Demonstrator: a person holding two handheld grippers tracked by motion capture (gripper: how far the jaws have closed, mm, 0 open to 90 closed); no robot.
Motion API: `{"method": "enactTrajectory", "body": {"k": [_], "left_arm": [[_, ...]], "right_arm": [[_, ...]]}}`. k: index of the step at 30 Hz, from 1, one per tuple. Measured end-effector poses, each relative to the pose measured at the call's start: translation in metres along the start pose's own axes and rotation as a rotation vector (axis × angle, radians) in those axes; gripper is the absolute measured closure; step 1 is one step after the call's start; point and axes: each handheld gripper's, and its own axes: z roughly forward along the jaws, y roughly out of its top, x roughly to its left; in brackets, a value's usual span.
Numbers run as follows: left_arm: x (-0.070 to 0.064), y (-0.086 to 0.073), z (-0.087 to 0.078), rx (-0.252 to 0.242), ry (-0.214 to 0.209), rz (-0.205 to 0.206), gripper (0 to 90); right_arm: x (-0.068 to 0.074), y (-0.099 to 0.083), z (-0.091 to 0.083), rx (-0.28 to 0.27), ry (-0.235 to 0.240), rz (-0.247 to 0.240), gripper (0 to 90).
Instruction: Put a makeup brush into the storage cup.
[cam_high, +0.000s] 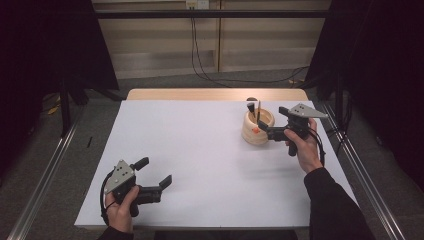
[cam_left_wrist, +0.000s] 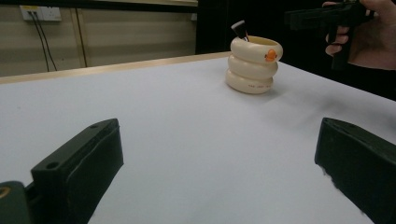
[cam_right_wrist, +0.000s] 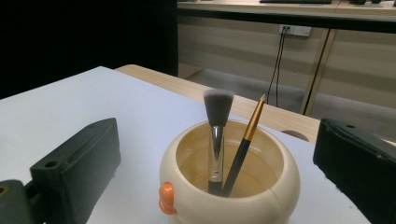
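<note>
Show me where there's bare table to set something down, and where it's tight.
Free: the white table is bare across its middle, between the left gripper near the front left corner and the cream holder at back right. The back left is bare too. Tight: the back right, where the right gripper, jaws open, sits at the holder with two brushes inside.

left gripper (cam_high: 158, 173): black body, grey three-cornered plate, black cable
right gripper (cam_high: 262, 126): black, same grey plate
sleeves (cam_high: 334, 205): dark, long
</note>
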Motion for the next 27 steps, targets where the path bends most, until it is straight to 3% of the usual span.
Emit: {"method": "enactTrajectory", "body": {"k": [15,21,27], "left_arm": [[-0.002,0.000,-0.001,-0.010,-0.004,0.004,0.9],[-0.002,0.001,-0.001,-0.012,-0.007,0.004,1.0],[-0.002,0.001,-0.004,-0.013,0.004,0.009,1.0]], "right_arm": [[0.016,-0.009,-0.029,0.001,-0.009,-0.012,0.0],[0.022,-0.013,-0.043,0.001,-0.035,-0.038,1.2],[0.021,-0.017,-0.057,0.010,-0.052,-0.026,0.4]]}}
